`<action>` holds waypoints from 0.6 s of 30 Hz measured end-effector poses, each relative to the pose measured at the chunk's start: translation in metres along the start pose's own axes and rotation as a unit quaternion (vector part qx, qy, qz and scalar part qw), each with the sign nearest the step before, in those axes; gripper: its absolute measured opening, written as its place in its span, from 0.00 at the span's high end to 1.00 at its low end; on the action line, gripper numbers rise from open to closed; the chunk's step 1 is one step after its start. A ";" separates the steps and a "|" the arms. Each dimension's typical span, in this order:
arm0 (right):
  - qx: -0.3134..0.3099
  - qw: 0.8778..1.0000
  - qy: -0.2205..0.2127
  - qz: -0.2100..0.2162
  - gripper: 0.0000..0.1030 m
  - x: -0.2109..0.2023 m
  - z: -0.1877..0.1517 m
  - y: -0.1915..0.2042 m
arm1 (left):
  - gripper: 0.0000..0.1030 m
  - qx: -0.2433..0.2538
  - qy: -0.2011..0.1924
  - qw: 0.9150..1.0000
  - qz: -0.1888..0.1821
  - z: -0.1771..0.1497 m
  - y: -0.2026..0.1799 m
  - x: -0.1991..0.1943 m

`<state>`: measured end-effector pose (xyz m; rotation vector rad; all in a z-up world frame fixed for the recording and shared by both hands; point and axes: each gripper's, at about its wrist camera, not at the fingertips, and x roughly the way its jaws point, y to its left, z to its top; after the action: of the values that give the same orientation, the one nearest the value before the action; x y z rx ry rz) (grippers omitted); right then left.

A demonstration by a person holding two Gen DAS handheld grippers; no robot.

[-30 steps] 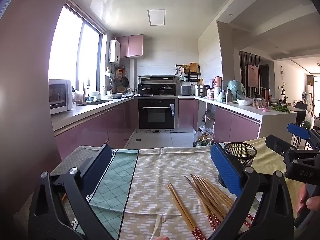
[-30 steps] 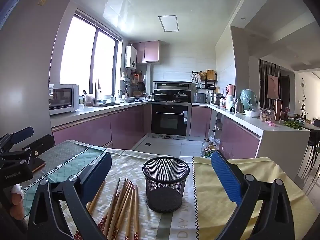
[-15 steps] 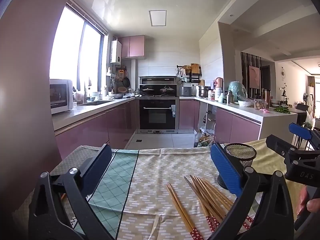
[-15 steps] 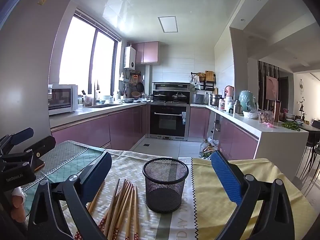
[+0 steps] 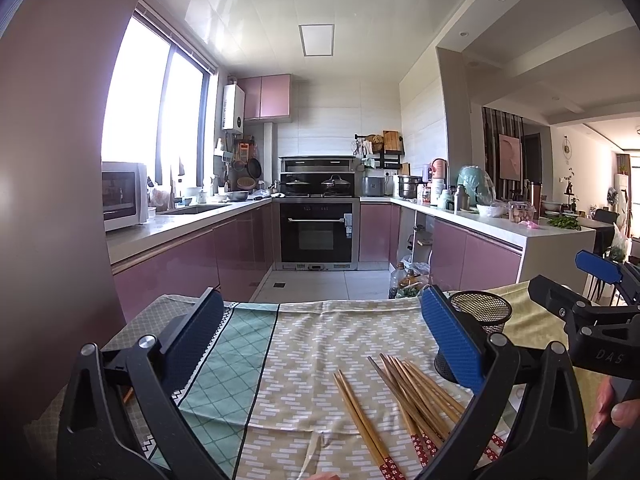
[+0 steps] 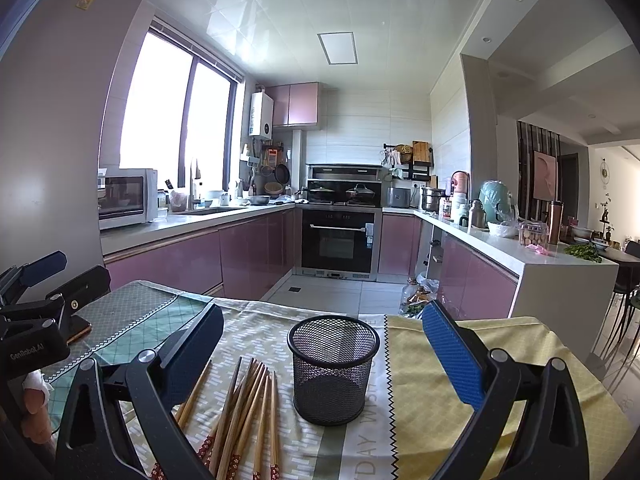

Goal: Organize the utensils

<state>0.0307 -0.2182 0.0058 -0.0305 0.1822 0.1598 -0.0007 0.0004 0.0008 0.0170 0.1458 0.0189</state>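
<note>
On the cloth-covered bench [image 6: 460,368] the work has not started: a loose bundle of wooden chopsticks [image 6: 248,412] lies flat, decorated ends toward the cameras, just beside an empty black mesh cup [image 6: 334,372] that stands upright to their right. A separate pair of chopsticks [image 5: 360,420] rests a little apart from the main bundle on its left.

Both sets of tongs hover above the bench with nothing between them. The left tongs [image 5: 320,340] are spread wide over the patterned cloth, with the chopsticks low and to their right. The right tongs [image 6: 320,348] are equally wide, framing the mesh cup.

I judge the step in hand to be the approach before a first pickup. The next move would call for lowering one pair of tongs onto the chopsticks, closing across the shafts, then tipping them upright into the cup. Thin sticks lying flat on soft cloth may roll or slip.

Beyond the bench is a kitchen with pink cabinets [image 6: 256,252], a built-in oven [image 6: 338,240], a microwave [image 6: 126,196] and a bright window [image 6: 176,120].
</note>
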 end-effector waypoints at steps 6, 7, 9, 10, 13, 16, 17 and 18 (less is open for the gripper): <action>0.001 1.000 0.000 0.001 0.06 -0.001 0.001 0.001 | 0.05 0.000 -0.003 1.000 0.001 -0.001 0.000 -0.002; 0.000 1.000 0.001 0.001 0.06 0.000 0.001 0.001 | 0.05 -0.001 -0.004 1.000 0.002 -0.001 0.000 -0.002; 0.000 1.000 0.000 0.001 0.06 0.000 0.001 0.001 | 0.05 -0.001 -0.005 1.000 0.002 -0.001 0.001 -0.002; -0.001 1.000 0.000 0.001 0.06 0.000 0.001 0.002 | 0.05 -0.001 -0.005 1.000 0.002 -0.001 0.001 -0.002; 0.000 1.000 0.000 0.001 0.06 0.000 0.001 0.002 | 0.05 -0.001 -0.006 1.000 0.003 -0.001 0.001 -0.002; 0.000 1.000 0.000 0.001 0.06 -0.001 0.000 0.002 | 0.05 -0.001 -0.006 1.000 0.003 -0.001 0.001 -0.002; 0.000 1.000 0.000 0.001 0.06 0.000 0.000 0.002 | 0.05 -0.002 -0.006 1.000 0.003 -0.001 0.001 -0.002; 0.000 1.000 0.000 0.001 0.06 0.000 0.000 0.002 | 0.05 -0.002 -0.006 1.000 0.003 -0.001 0.002 -0.002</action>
<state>0.0301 -0.2163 0.0061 -0.0295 0.1814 0.1624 -0.0031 0.0021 0.0005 0.0144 0.1331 0.0248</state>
